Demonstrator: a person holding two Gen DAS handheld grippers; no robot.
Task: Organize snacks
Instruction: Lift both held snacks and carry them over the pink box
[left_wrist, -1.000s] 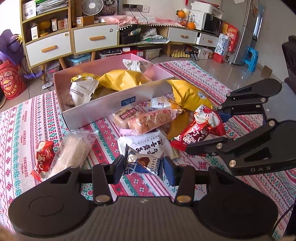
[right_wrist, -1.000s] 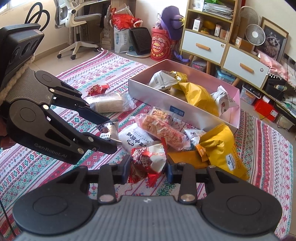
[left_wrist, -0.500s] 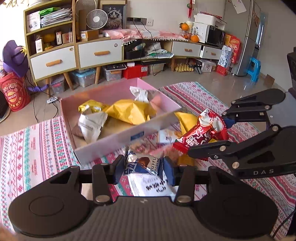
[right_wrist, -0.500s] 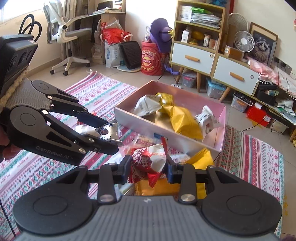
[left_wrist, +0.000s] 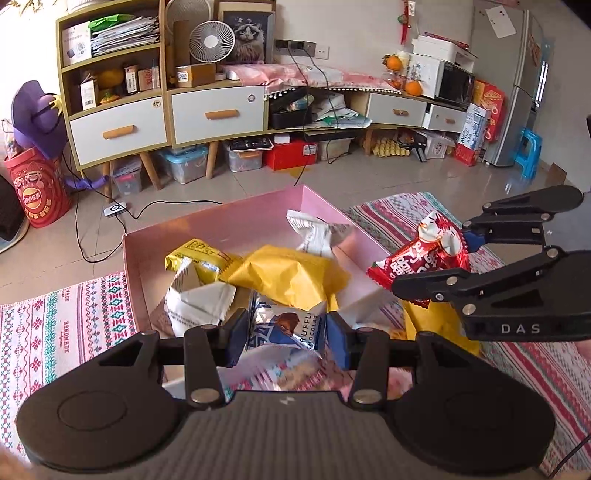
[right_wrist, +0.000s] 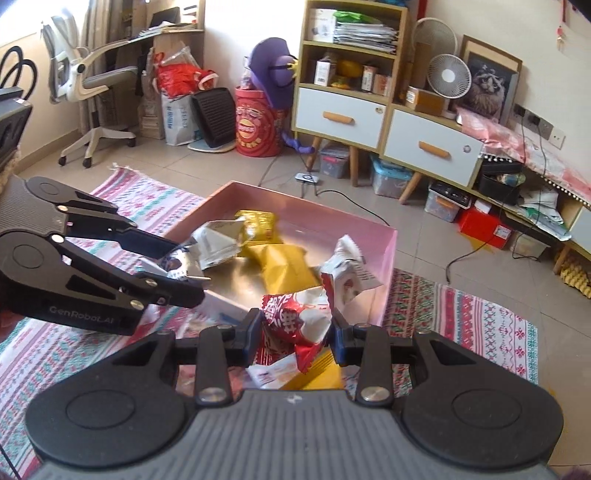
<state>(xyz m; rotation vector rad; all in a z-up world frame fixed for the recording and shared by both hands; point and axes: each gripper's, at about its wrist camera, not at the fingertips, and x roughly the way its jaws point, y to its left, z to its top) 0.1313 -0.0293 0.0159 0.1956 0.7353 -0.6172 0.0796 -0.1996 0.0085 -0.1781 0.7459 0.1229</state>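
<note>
A pink box (left_wrist: 229, 221) (right_wrist: 388, 258) sits on the patterned rug with yellow bags (left_wrist: 291, 273) and white packets (left_wrist: 195, 302) inside. My left gripper (left_wrist: 286, 334) is shut on a silver and blue chocolate truffle packet (left_wrist: 284, 328), held over the box's near edge. In the right wrist view this gripper (right_wrist: 184, 266) comes in from the left with that packet (right_wrist: 177, 264). My right gripper (right_wrist: 295, 332) is shut on a red and white snack packet (right_wrist: 291, 325), also above the box's near wall. The left wrist view shows it (left_wrist: 448, 258) at the right, holding the red packet (left_wrist: 417, 254).
The striped rug (left_wrist: 55, 325) (right_wrist: 480, 325) lies under the box. More snacks (right_wrist: 295, 373) lie on the rug below the grippers, blurred. Behind are drawers and shelves (left_wrist: 147, 122), a red drum (right_wrist: 255, 125), an office chair (right_wrist: 92, 88) and a cable (left_wrist: 140, 210) on the tile floor.
Both grippers have risen off the rug and moved toward the pink box, each carrying its packet. The loose snacks on the rug have dropped below view.
</note>
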